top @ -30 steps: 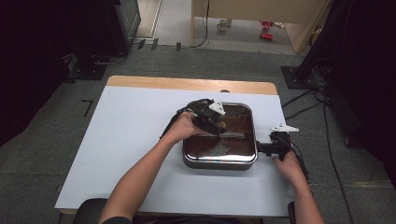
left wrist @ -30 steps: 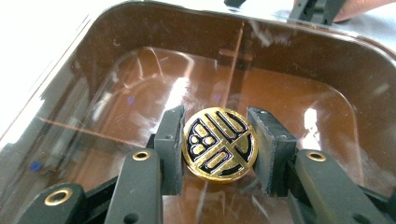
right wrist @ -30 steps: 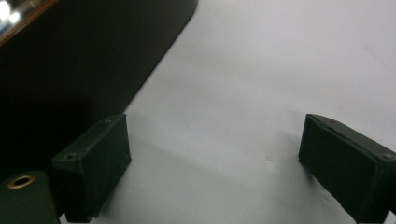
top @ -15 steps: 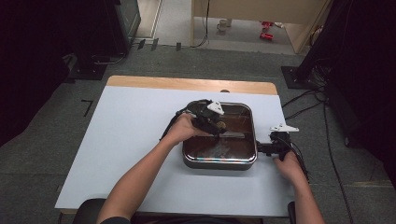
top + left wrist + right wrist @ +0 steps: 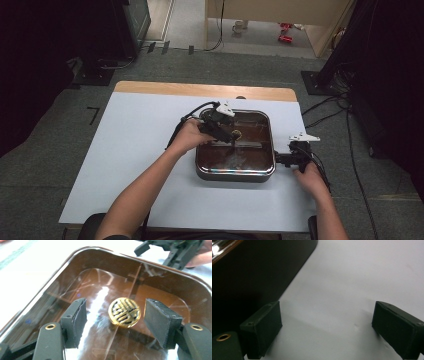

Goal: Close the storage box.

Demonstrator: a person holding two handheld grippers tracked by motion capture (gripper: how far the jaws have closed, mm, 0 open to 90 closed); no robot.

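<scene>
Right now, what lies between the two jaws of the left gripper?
In the left gripper view, the round gold knob on the brown glass lid lies between the open left gripper jaws, touching neither.

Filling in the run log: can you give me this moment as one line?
left gripper: open, jaws either side of gold knob on glass lid | right gripper: open, over table beside pan

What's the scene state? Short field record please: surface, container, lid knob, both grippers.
surface: white table top
container: dark rectangular pan with a brown glass lid, on the table
knob: round gold knob at the lid's middle
left hand-held gripper: open, jaws either side of the knob, not touching it
right hand-held gripper: open, holding nothing, low over the table beside the pan's right side
</scene>
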